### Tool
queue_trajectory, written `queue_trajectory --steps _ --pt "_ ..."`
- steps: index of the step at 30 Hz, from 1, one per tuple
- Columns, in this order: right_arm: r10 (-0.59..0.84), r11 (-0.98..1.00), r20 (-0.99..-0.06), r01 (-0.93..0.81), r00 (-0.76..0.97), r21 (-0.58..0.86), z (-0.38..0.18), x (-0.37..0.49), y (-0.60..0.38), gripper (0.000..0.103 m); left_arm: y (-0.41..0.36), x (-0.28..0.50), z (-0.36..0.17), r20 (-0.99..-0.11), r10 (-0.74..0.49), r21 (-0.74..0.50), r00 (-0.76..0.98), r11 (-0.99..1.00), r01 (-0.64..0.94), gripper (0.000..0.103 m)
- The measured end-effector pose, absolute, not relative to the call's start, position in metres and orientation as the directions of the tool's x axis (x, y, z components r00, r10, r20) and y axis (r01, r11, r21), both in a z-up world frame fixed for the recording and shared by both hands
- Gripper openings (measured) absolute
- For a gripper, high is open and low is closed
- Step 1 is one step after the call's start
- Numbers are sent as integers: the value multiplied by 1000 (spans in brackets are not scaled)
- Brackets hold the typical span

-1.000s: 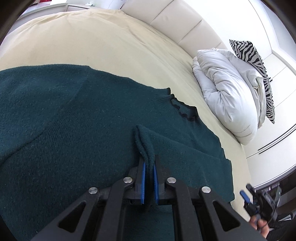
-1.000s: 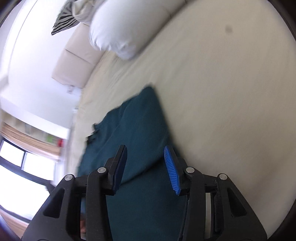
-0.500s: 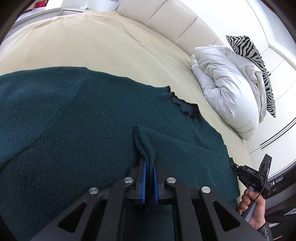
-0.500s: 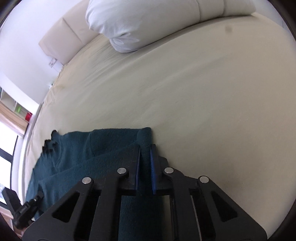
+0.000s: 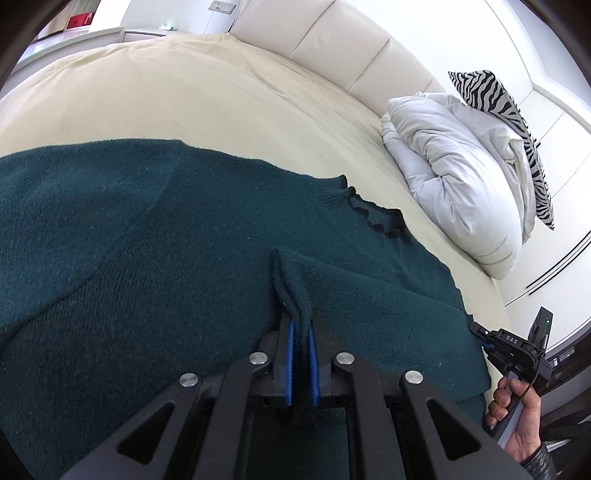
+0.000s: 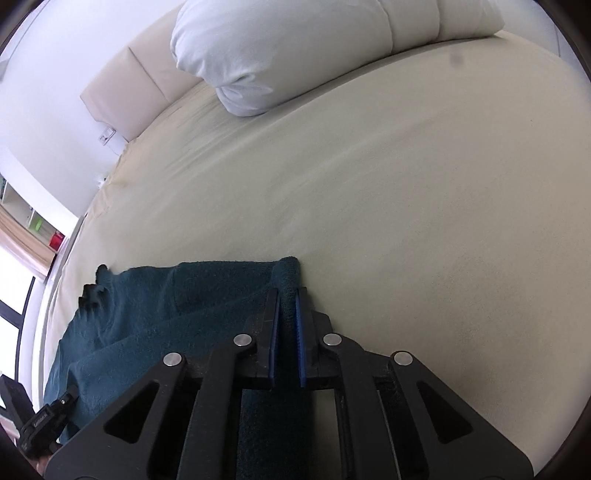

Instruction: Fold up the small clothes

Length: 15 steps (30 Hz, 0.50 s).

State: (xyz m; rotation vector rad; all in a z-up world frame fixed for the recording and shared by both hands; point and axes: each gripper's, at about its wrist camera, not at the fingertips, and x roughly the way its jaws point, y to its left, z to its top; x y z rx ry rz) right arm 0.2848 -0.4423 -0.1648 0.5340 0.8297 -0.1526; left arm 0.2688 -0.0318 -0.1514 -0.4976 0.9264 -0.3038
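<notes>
- One dark green sweater (image 5: 155,258) lies spread across the lower half of the left wrist view, on the cream bed (image 5: 184,85).
- Left hand-held gripper (image 5: 300,328) is clamped on a pinched ridge of knit.
- Right hand-held gripper (image 6: 287,306), just closed, grips the sweater's corner at lower centre.
- One white duvet (image 5: 454,177) and one zebra pillow (image 5: 509,122) sit at upper right.

bed (image 5: 192,92): cream sheet, wide bare part | headboard (image 5: 332,40): cream padded panels at far edge of bed | white duvet (image 5: 454,166): bunched on bed, against headboard | zebra pillow (image 5: 495,99): on top of duvet | red box (image 5: 79,20): on shelf beyond bed
</notes>
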Motion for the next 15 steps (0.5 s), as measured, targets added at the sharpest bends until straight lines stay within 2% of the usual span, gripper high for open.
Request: queue_trajectory --steps 2,4,7,9,10,11,12,15 --pt "16 855 -737 373 675 361 -151 272 -437 14 -32 268 -151 -683 -456 -534 571 845 35 11" --pt "-2 868 -696 346 718 355 -135 254 -423 14 -32 266 -151 -685 -447 -523 575 851 39 11" --pt "-1 918 -723 287 691 274 -135 243 -391 13 -35 264 -150 -689 -436 -510 578 859 41 11" --pt "-6 924 -777 300 629 236 -158 242 -388 12 -35 264 -149 -692 -434 -504 577 862 43 11" --pt "17 915 -755 294 655 275 -164 239 -394 12 -35 263 -149 -693 -434 -504 576 863 44 11" --pt "24 905 -745 302 666 300 -165 237 -400 5 -34 263 -149 -692 -436 -505 575 862 45 11" --pt "41 892 -746 311 665 327 -164 237 -405 4 -33 263 -150 -690 -440 -511 575 859 44 11" --pt "-15 916 -764 315 645 248 -154 240 -398 4 -33 261 -150 -689 -435 -510 580 859 39 11"
